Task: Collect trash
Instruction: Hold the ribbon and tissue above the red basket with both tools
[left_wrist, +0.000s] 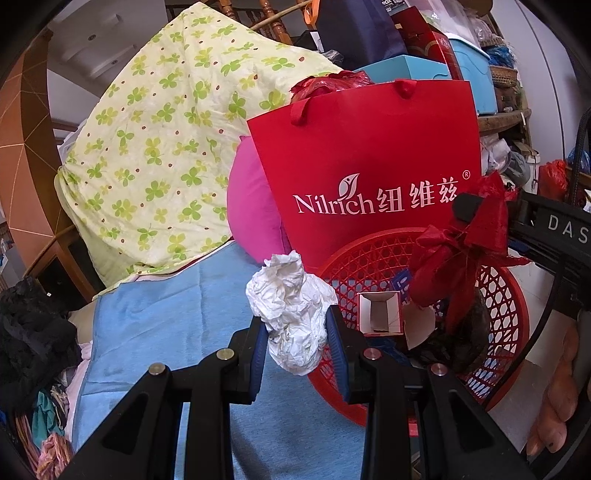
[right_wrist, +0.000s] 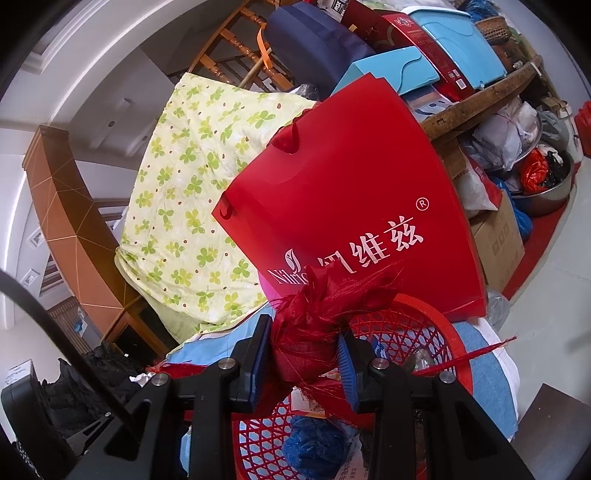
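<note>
My left gripper is shut on a crumpled white tissue, held just left of the rim of a red plastic mesh basket. My right gripper is shut on a bundle of red mesh ribbon, held above the same basket; the bundle also shows in the left wrist view. The basket holds a small open white box, dark scraps and a blue crumpled bag.
A red Nilrich paper bag stands just behind the basket. A blue cloth covers the surface under it. A green clover-print quilt and pink cushion are piled left. Cluttered shelves and boxes stand at right.
</note>
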